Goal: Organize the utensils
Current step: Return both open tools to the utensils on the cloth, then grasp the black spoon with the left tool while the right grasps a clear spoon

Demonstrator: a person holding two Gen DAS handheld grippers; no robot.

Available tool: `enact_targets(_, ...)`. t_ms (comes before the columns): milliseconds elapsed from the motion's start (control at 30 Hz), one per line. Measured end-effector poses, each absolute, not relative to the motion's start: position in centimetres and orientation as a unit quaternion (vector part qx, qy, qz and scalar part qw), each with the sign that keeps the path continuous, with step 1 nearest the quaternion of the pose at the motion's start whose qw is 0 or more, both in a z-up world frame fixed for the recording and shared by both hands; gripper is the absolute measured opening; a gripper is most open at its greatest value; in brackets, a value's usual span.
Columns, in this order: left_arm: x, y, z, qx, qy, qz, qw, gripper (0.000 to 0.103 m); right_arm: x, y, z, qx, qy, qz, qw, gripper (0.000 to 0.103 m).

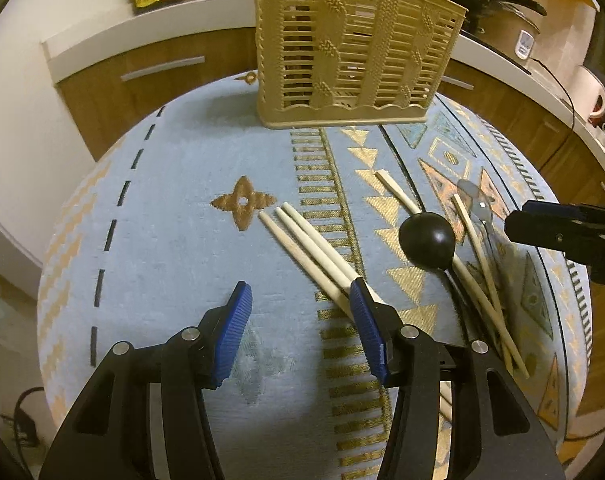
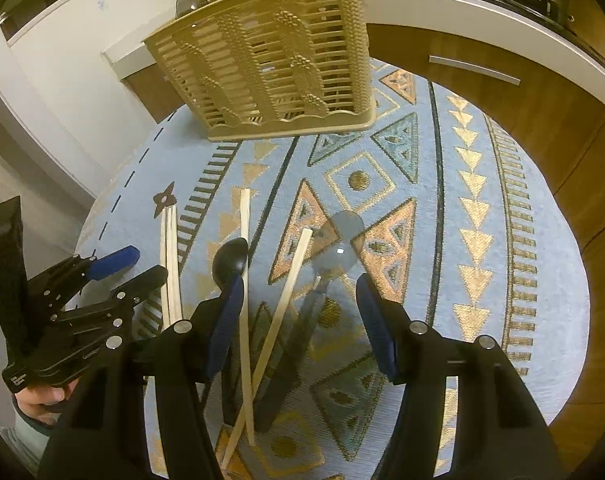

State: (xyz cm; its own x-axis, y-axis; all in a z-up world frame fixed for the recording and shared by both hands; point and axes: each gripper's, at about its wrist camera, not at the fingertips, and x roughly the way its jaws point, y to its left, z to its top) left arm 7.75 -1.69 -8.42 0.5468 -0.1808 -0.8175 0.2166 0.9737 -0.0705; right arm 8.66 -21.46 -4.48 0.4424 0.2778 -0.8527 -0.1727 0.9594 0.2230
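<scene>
Step in hand: approach to pick-up. Left tool [image 1: 300,298] and right tool [image 2: 300,286] both wide, empty, above loose chopsticks [image 1: 306,248] at centre frame. Next: close on one, carry to holder [image 1: 354,52], upper centre of desk [image 1: 162,208].

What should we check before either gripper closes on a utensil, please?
1. Left gripper open, nothing held: ok.
2. Right gripper open, nothing held: ok.
3. Three chopsticks between the left pads: not ok, they lie under the right-hand pad.
4. Clear spoon and a chopstick both lie between the right pads: not ok for a single pick.
5. Holder upright: ok.
6. Holder's compartments free: cannot tell.
</scene>
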Motion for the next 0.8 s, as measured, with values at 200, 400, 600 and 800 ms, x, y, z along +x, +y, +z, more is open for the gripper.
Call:
enact_targets(200, 8.1, -3.2, -8.1, 0.028, 0.459, -0.107, 0.882, 0.049, 8.8, -22.2, -4.4, 0.053, 0.512, 0.136, 0.847, 0.055)
enact_targets(400, 7.9, -5.5, -6.5, 0.031, 0.431, -0.143, 0.89, 0.049, 10.4, -23.3, -4.8, 0.075, 0.529, 0.132, 0.835, 0.052)
enact_targets(600, 10.6, -7.9, -6.9, 0.03, 0.488, -0.208, 0.847, 0.051, 14.0, -24.5, -6.0, 0.129, 0.57, 0.128, 0.801, 0.051)
enact_targets(800, 11.9, -9.6, -7.8, 0.074, 0.506, -0.215, 0.832, 0.05, 15.1, -24.4, -6.7, 0.124, 0.581, 0.121, 0.795, 0.051)
